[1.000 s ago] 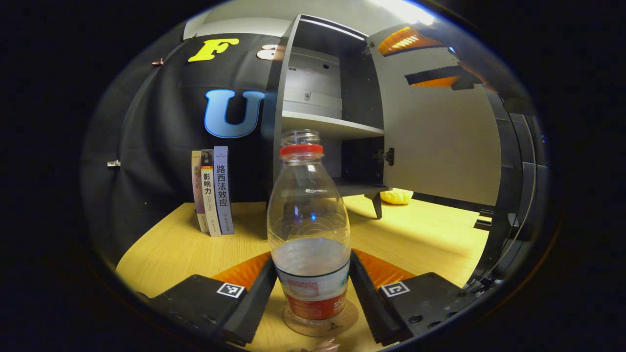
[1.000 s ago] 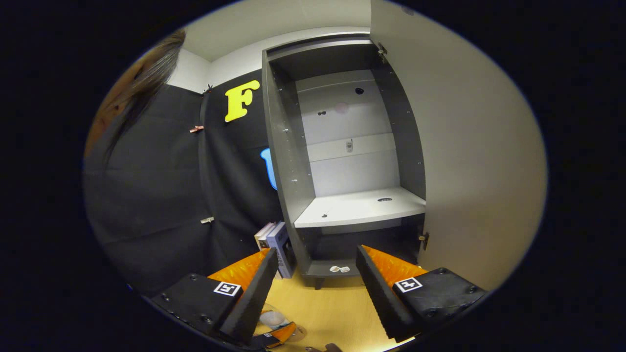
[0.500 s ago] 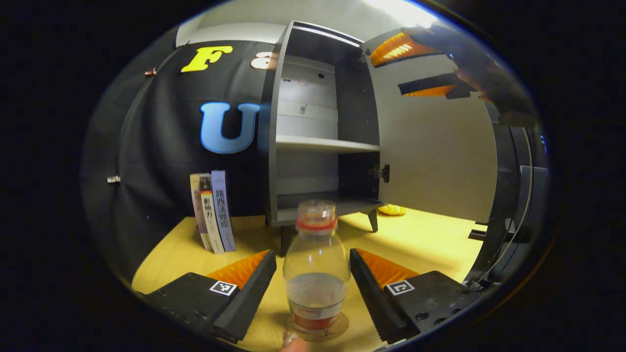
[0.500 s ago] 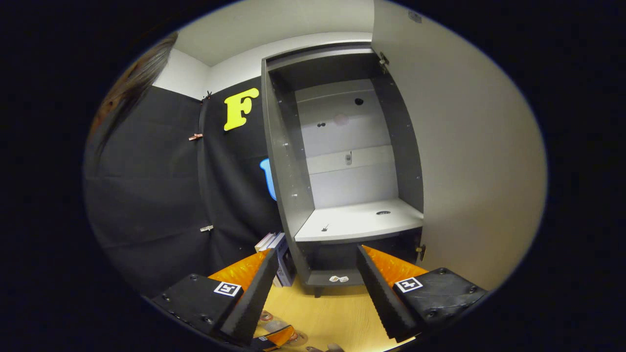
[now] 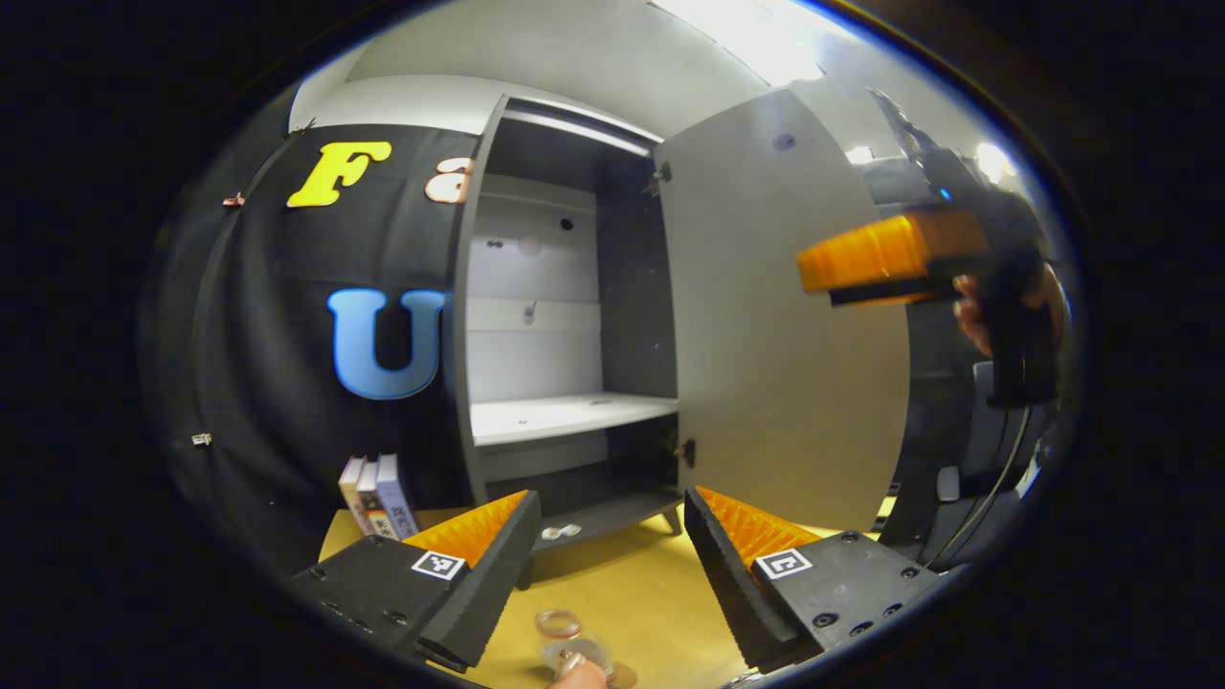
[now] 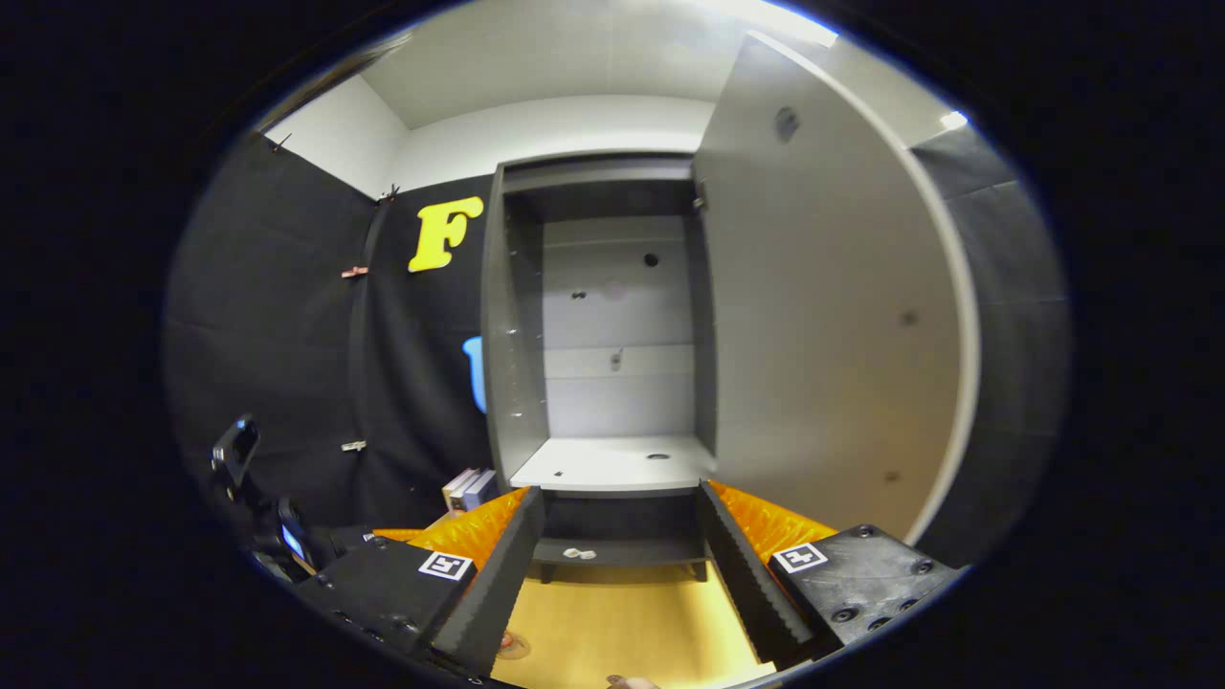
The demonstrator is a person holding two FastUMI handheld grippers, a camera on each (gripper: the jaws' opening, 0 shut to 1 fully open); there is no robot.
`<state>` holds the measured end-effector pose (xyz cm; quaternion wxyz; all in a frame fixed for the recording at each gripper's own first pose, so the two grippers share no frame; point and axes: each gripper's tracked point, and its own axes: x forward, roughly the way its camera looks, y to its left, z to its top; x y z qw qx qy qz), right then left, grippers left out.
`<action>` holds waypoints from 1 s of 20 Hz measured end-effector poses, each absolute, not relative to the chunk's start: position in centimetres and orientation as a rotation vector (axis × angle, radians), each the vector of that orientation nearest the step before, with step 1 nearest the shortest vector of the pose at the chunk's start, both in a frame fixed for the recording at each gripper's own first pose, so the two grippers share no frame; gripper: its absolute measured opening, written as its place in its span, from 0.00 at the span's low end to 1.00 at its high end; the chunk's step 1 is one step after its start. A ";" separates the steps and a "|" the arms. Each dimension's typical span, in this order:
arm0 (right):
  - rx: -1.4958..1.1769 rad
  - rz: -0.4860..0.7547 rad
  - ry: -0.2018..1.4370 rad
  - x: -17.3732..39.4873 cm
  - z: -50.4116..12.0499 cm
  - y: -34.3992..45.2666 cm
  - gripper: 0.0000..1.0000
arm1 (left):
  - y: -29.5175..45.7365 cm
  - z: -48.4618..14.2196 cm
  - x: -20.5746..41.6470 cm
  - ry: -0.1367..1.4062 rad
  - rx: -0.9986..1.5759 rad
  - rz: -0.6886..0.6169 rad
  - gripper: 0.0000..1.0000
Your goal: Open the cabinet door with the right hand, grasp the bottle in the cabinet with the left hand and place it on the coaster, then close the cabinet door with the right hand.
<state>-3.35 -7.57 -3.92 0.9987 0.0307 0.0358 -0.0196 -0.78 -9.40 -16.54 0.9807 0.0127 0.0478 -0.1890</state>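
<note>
No words or numbers can be read. The spines of the books (image 5: 375, 493) standing beside the cabinet (image 5: 627, 306) are too small and blurred to make out. A square black-and-white coded marker (image 5: 438, 565) sits on each side of the left gripper (image 5: 608, 507), and the right gripper (image 6: 620, 498) carries a like pair (image 6: 802, 556).

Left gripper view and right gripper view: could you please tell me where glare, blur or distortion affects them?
Left gripper view: ceiling light blows out at the top, the door bows from fisheye, the right gripper looks soft. Right gripper view: evenly lit, the door edge curves strongly, the cabinet interior stays sharp.
</note>
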 end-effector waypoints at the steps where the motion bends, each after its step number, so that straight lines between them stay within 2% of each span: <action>1: 0.061 -0.093 0.061 -4.8 -3.6 -9.5 0.95 | -11.0 -15.5 -0.3 0.096 -0.003 -0.420 0.95; 2: 0.057 -0.158 0.057 -6.2 -3.7 -11.7 0.92 | -12.9 -14.6 0.3 0.091 -0.043 -0.466 0.94; 4: 0.052 -0.276 0.060 -9.1 -3.5 -16.0 0.93 | -16.5 -13.4 1.1 0.090 -0.114 -0.549 0.93; 6: 0.061 -0.356 0.045 -10.6 -2.6 -19.3 0.90 | -19.6 -13.0 2.1 0.095 -0.139 -0.600 0.93; 7: 0.060 -0.383 0.029 -11.1 -2.0 -21.0 0.98 | -20.8 -13.0 2.8 0.098 -0.139 -0.612 0.94; 9: 0.044 -0.416 0.015 -11.2 -1.7 -24.0 0.98 | -23.4 -13.5 3.8 0.098 -0.152 -0.632 0.95; 12: 0.030 -0.387 0.029 -9.8 -1.8 -27.1 1.00 | -25.7 -13.1 4.6 0.092 -0.146 -0.639 0.95; 16: 0.055 -0.233 0.042 -6.7 -1.9 -27.2 0.97 | -27.0 -13.2 5.8 0.081 -0.140 -0.585 0.95; 17: 0.046 -0.208 0.055 -6.3 -1.9 -27.3 0.91 | -26.9 -13.4 6.1 0.084 -0.148 -0.568 0.95; 18: 0.029 -0.177 0.070 -5.8 -2.2 -27.2 0.97 | -26.8 -13.5 6.3 0.090 -0.153 -0.551 0.95; 20: 0.040 -0.115 0.091 -5.2 -2.2 -26.2 0.97 | -26.5 -13.7 6.4 0.104 -0.156 -0.525 0.95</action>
